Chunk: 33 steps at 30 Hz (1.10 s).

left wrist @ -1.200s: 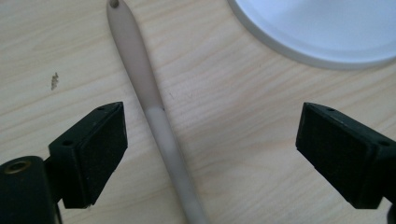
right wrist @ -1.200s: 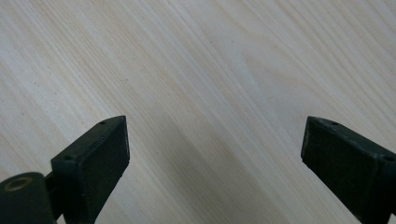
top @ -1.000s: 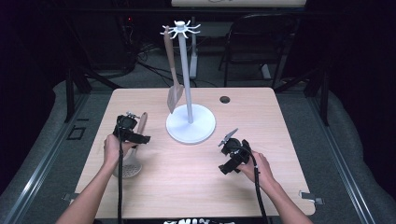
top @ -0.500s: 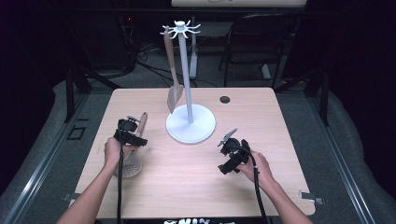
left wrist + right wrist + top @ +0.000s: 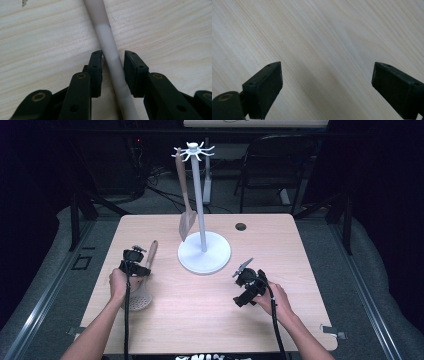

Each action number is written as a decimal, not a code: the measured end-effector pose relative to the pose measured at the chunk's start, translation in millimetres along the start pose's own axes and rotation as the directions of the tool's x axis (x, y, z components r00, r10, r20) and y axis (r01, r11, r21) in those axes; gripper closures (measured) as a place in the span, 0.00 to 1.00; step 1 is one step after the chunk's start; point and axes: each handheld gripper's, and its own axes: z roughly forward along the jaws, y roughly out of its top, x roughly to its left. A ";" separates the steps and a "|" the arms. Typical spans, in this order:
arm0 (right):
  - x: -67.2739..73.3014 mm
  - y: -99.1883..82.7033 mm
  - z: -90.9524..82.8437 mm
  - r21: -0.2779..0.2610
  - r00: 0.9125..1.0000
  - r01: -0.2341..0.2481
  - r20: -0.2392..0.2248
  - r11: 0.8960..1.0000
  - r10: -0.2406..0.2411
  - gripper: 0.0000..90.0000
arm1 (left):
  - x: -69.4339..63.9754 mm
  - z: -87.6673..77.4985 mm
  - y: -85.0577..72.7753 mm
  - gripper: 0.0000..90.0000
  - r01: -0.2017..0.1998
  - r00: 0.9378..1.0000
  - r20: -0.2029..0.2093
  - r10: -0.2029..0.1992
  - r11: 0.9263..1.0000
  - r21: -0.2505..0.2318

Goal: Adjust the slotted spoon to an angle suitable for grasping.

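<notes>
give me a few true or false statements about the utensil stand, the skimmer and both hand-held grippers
1. A spatula hangs from the white stand. True.
2. The right hand-held gripper holds the skimmer. False: its jaws are wide open over bare table.
3. The left hand-held gripper straddles the skimmer handle. True.
4. The stand has tipped over. False: it stands upright.
5. The skimmer hangs on the stand. False: it lies on the table.
</notes>
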 end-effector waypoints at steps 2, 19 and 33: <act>0.5 0.1 0.0 0.000 1.000 0.000 0.000 1.000 0.000 0.11 | -0.8 0.9 0.5 0.76 -0.004 1.000 -0.006 0.005 1.000 0.004; -0.5 -0.4 -1.6 -0.007 1.000 0.002 0.008 1.000 -0.002 0.11 | -2.4 -1.3 -4.8 0.81 -0.001 0.999 0.039 0.000 1.000 0.025; -0.8 -0.7 -2.1 -0.006 1.000 0.005 0.011 1.000 -0.005 0.11 | -5.2 -12.2 -24.8 0.86 -0.022 0.998 0.061 0.019 0.998 0.052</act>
